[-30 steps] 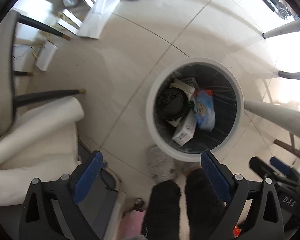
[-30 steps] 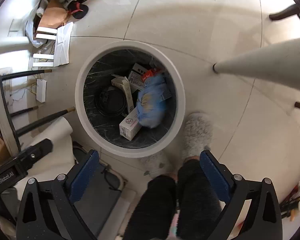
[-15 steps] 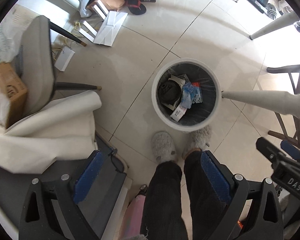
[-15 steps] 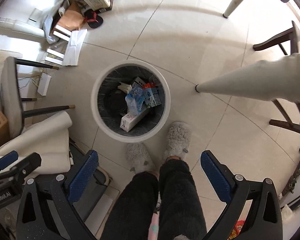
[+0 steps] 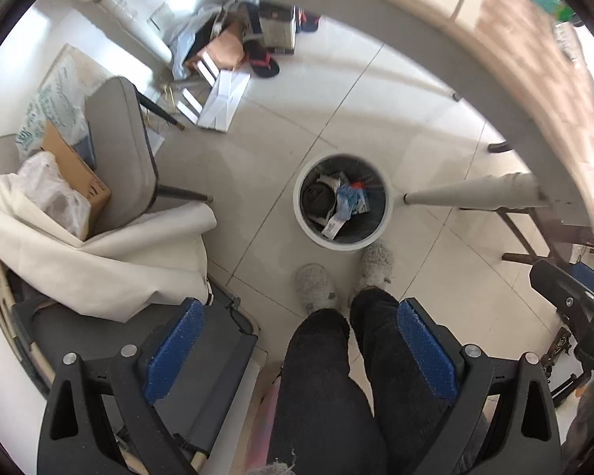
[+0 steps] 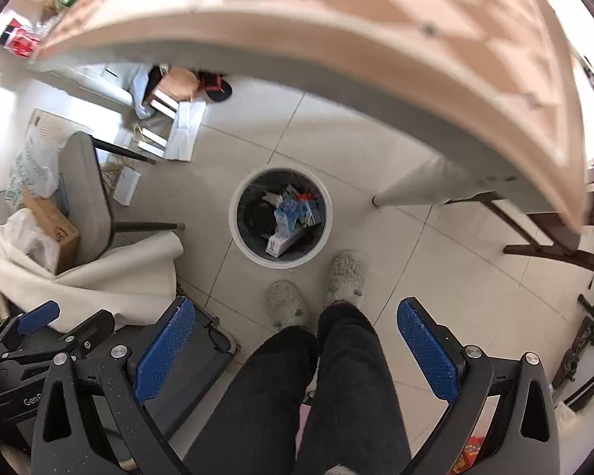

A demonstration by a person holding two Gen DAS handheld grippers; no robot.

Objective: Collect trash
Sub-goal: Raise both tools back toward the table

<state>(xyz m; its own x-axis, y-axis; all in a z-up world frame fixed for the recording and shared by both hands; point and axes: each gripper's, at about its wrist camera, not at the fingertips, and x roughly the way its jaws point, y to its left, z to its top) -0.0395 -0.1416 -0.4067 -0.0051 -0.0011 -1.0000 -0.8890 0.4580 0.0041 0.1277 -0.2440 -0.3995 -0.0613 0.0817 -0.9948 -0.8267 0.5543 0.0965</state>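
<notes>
A round white trash bin (image 5: pixel 387 213) stands on the tiled floor far below, also in the right wrist view (image 6: pixel 233 221). Inside it lie a black lid (image 5: pixel 316 198), a blue wrapper (image 6: pixel 287 215), small cartons (image 6: pixel 281 243) and other scraps. My left gripper (image 5: pixel 297 346) is open and empty, high above the person's legs. My right gripper (image 6: pixel 295 346) is open and empty at a similar height. The left gripper's body shows at the lower left of the right wrist view (image 6: pixel 31 340).
A table edge (image 6: pixel 336 39) curves across the top, with its white leg (image 5: pixel 475 192) beside the bin. A grey chair (image 5: pixel 118 150) holding a cardboard box (image 5: pixel 75 178) and a white cloth (image 5: pixel 111 253) is at left. Boxes and sandals (image 5: pixel 257 59) lie beyond. Slippered feet (image 6: pixel 316 289) stand by the bin.
Both grippers have risen well away from the bin, which now looks small. The table edge has come into view at the top. The blue wrapper has settled in the bin.
</notes>
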